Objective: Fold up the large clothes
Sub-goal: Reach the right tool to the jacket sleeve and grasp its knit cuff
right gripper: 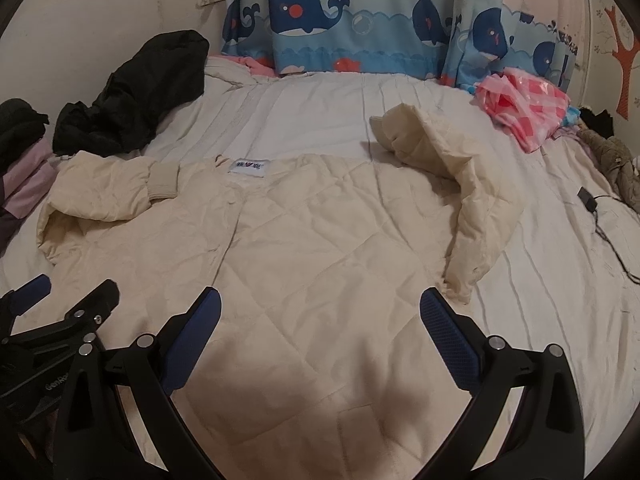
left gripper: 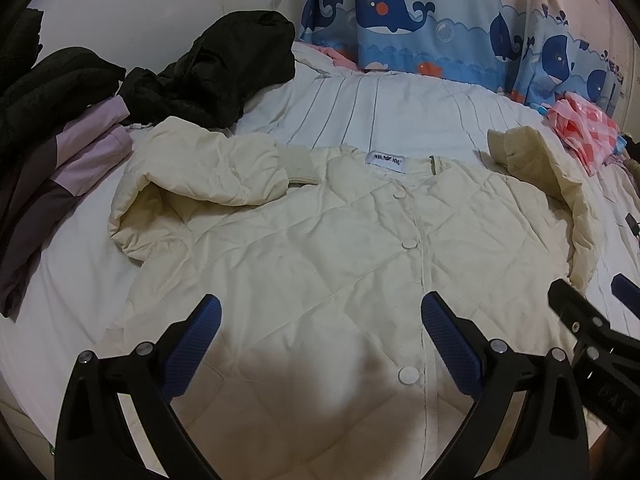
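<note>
1. While both tongs hover over the near hem of the cream quilted jacket point(left gripper: 320, 248), neither grips anything: the left tongs point(left gripper: 320, 320) stand wide apart above the button placket, and the right tongs point(right gripper: 320, 312) stand equally wide above the right front panel.
2. Whether any fingertip brushes the fabric I cannot tell; they appear to sit just above it, side by side.
3. That jacket lies face up and buttoned on the bed point(left gripper: 400, 120), collar and label point(left gripper: 386, 158) at the far side, probably spread flat so the folds come out square.
4. Its left sleeve point(left gripper: 208, 168) is doubled back across the shoulder, cuff touching the chest, while the right sleeve point(right gripper: 460, 168) stands bunched and tilted off the right edge, so it likely needs laying across next.
5. Farther out, a black garment point(left gripper: 224, 64) heaps at the far left, lilac clothes point(left gripper: 80, 152) lie left, a pink checked bundle point(right gripper: 524, 100) sits far right, and a whale-print curtain point(right gripper: 340, 20) hangs behind.
</note>
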Available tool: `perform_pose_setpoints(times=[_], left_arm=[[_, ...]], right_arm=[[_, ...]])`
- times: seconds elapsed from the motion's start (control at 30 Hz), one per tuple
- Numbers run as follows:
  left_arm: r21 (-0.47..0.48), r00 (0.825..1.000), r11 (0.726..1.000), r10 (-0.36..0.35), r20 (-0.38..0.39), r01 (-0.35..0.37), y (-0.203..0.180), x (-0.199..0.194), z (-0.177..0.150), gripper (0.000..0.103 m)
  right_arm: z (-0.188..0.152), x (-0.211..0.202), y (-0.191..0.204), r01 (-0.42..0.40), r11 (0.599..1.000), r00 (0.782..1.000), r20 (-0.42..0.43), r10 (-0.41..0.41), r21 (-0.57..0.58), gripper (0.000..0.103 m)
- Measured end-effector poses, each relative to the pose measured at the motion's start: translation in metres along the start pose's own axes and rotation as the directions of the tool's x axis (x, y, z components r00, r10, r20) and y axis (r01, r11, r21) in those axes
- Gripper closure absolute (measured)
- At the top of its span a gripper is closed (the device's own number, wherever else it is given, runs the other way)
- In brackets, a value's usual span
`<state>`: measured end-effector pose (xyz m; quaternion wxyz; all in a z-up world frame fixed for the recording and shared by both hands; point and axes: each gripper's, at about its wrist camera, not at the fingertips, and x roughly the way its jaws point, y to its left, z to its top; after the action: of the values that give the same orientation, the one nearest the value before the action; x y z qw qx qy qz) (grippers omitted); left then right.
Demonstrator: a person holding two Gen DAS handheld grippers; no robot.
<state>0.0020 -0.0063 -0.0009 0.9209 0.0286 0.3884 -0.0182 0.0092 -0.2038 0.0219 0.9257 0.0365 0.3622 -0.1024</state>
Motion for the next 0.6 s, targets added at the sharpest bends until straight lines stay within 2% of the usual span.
perform_pose_setpoints(times=[0.13,0.2,0.27,0.3,0.4,0.43,0.5,0.57,0.6], left_arm=[[-0.027,1.0,0.999,-0.019,-0.012,0.019,0.004,0.002,0.001,0.007],[-0.037,0.999,0.999,-0.035,-0.026,0.034,0.006,0.004,0.001,0.007],[-0.047,0.998,0.997,-0.059,-0.036,0.057,0.007,0.004,0.0,0.007],[-0.05,0.997,0.996,-0.071,-0.037,0.069,0.008,0.003,-0.001,0.007],[-0.047,0.995,0.995,-0.092,-0.044,0.09,0.007,0.002,-0.001,0.007],[-0.044,0.993,0.994,-0.105,-0.047,0.103,0.006,0.001,-0.002,0.007],[-0.031,0.991,0.992,-0.123,-0.05,0.122,0.004,-0.001,-0.003,0.007],[-0.008,0.992,0.993,-0.119,-0.049,0.119,0.002,-0.002,-0.004,0.007],[0.0,0.992,0.993,-0.115,-0.051,0.115,0.002,-0.001,-0.004,0.007]], right_arm=[[0.018,0.007,-0.006,0.103,0.993,0.994,0.037,-0.101,-0.065,0.007],[0.045,0.018,-0.012,0.179,0.975,0.982,0.078,-0.169,-0.134,0.007],[0.075,0.036,-0.014,0.295,0.926,0.953,0.134,-0.27,-0.234,0.007],[0.096,0.054,-0.017,0.376,0.878,0.926,0.164,-0.341,-0.295,0.007],[0.148,0.119,-0.024,0.498,0.746,0.864,0.175,-0.473,-0.443,0.007],[0.161,0.145,-0.027,0.516,0.703,0.846,0.164,-0.507,-0.489,0.007],[0.178,0.196,-0.039,0.525,0.647,0.819,0.121,-0.561,-0.553,0.007],[0.187,0.24,-0.056,0.494,0.638,0.808,0.04,-0.588,-0.59,0.007],[0.187,0.264,-0.069,0.451,0.659,0.811,-0.032,-0.584,-0.602,0.007]])
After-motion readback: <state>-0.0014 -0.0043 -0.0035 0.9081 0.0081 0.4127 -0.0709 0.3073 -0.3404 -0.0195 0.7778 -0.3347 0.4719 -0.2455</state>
